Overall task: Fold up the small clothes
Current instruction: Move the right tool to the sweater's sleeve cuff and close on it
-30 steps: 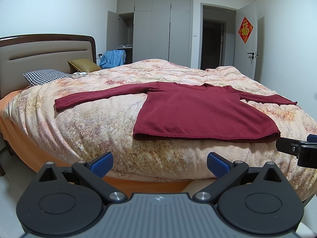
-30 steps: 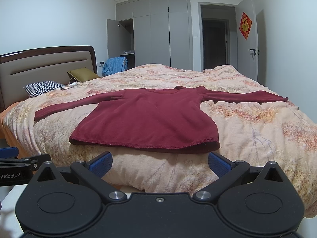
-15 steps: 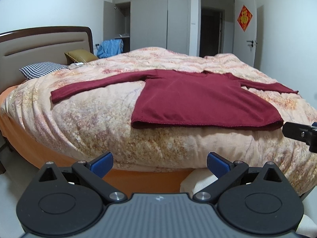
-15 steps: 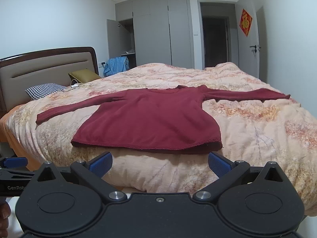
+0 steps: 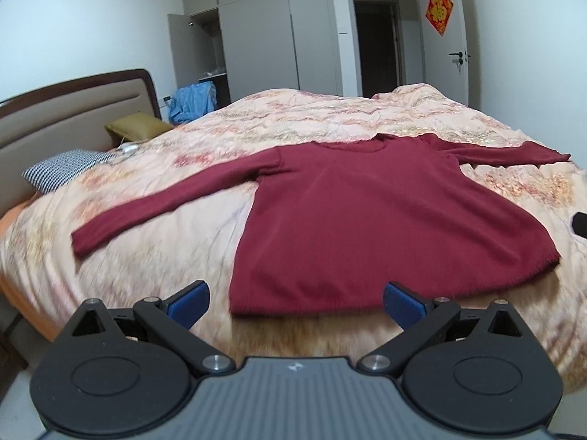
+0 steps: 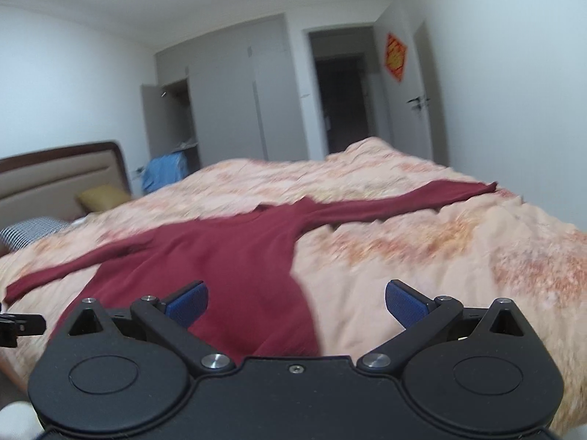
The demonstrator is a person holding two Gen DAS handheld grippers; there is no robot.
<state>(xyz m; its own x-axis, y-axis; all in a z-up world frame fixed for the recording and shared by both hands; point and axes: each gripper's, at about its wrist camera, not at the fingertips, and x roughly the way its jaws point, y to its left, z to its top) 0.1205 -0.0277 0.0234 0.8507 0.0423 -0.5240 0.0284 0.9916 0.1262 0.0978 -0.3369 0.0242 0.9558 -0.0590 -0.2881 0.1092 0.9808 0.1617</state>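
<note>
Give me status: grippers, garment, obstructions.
Left gripper open, empty; right gripper open, empty. Maroon long-sleeve sweater flat on the floral duvet, sleeves spread, unfolded. Nothing on the sweater.

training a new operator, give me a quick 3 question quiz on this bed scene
1. True or false: the red sweater lies flat on the bed with both sleeves spread out.
2. The left claw is: A open, B shut on the sweater, C shut on the checked pillow.
3. Fill in: the right claw holds ____.

Key: 1 true; 2 A; 3 nothing
</note>
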